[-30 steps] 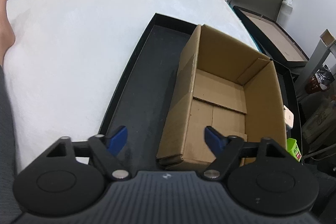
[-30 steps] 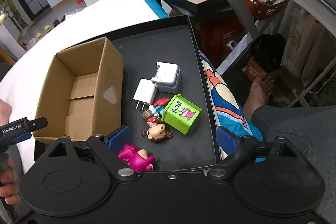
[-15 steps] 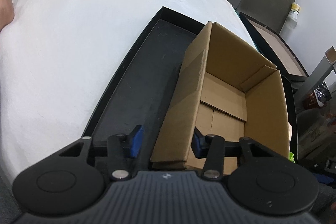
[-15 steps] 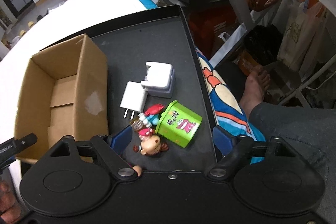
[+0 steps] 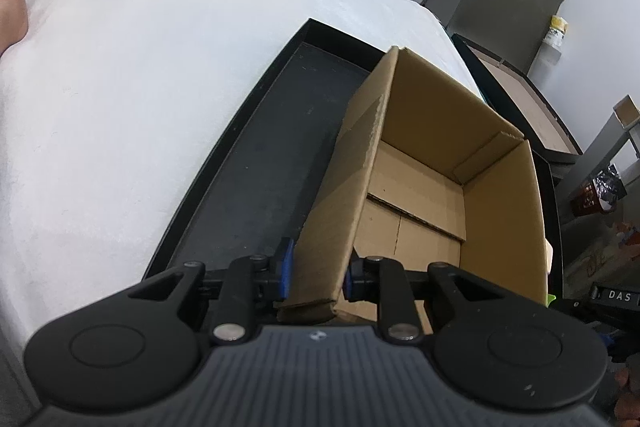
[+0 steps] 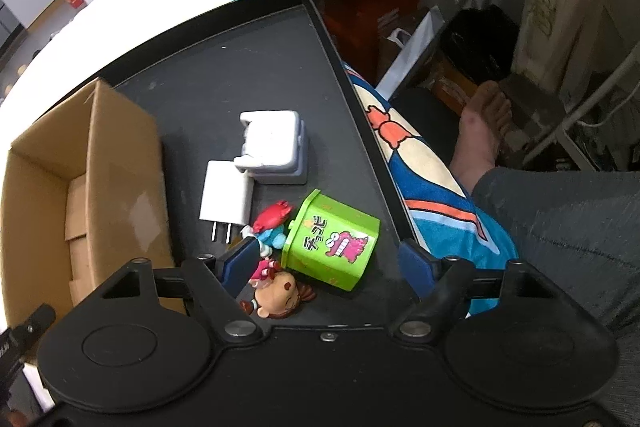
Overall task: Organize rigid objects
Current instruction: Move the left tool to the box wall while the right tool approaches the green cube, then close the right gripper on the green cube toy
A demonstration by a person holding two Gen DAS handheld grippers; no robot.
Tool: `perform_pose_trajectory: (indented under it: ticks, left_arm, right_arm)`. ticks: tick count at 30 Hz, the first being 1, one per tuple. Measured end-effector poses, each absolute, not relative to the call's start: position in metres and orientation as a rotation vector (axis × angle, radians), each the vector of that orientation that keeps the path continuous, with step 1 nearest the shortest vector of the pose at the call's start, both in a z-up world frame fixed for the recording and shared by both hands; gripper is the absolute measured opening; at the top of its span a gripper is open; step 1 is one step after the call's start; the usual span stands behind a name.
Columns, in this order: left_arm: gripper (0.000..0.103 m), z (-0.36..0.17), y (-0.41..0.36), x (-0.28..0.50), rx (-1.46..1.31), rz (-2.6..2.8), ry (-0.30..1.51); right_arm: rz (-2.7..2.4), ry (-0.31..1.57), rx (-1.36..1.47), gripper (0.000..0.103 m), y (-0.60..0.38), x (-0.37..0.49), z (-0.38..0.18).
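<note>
Left hand-held gripper (image 5: 316,277) pinches the near left wall of the cardboard box (image 5: 420,187), one pad outside, one inside; jaws have just been closing onto it. Box sits open-topped and empty in the black tray (image 5: 248,163), long axis running away from the gripper, on a white bed (image 5: 140,67).

Right hand-held gripper (image 6: 334,259) spread, jaws just narrowing, nothing pinched; it points steeply down over the toy cluster. Green tin (image 6: 332,241) lies on its side between the pads, nearer the right one free. Left pad sits over the red-haired figure (image 6: 270,219); brown-haired figure (image 6: 280,293) just below. White charger (image 6: 226,193) and white-grey adapter (image 6: 272,149) lie beyond.

Box stands left of the cluster, close. Tray rim close on the right; little room there.
</note>
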State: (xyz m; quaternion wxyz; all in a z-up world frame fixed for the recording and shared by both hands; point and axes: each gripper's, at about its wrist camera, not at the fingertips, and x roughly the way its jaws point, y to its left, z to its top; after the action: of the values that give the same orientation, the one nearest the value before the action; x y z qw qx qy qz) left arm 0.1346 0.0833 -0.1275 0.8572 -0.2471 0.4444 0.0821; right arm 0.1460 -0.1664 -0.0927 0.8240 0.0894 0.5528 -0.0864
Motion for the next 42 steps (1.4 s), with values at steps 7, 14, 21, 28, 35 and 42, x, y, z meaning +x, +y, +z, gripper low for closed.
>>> perform_pose_trajectory:
  ticks: [7, 14, 21, 28, 35, 42]
  left_arm:
    - [0.021, -0.123, 0.095, 0.130, -0.540, 0.234, 0.890]
    - [0.022, -0.122, 0.094, 0.130, -0.547, 0.228, 0.912]
    - [0.022, -0.126, 0.089, 0.134, -0.543, 0.197, 0.940]
    - [0.022, -0.128, 0.093, 0.133, -0.552, 0.190, 0.944]
    - [0.022, -0.129, 0.091, 0.131, -0.543, 0.167, 0.953]
    - [0.023, -0.130, 0.091, 0.130, -0.558, 0.149, 0.959]
  right_arm:
    - [-0.194, 1.220, 0.231, 0.074, -0.167, 0.155, -0.101]
    - [-0.209, 1.294, 0.261, 0.054, -0.170, 0.167, -0.118]
    - [-0.184, 1.294, 0.251, 0.052, -0.174, 0.170, -0.113]
    - [-0.147, 1.265, 0.231, 0.052, -0.172, 0.169, -0.094]
    - [-0.090, 1.231, 0.215, 0.052, -0.162, 0.168, -0.072]
    - [-0.024, 1.195, 0.168, 0.052, -0.145, 0.172, -0.050]
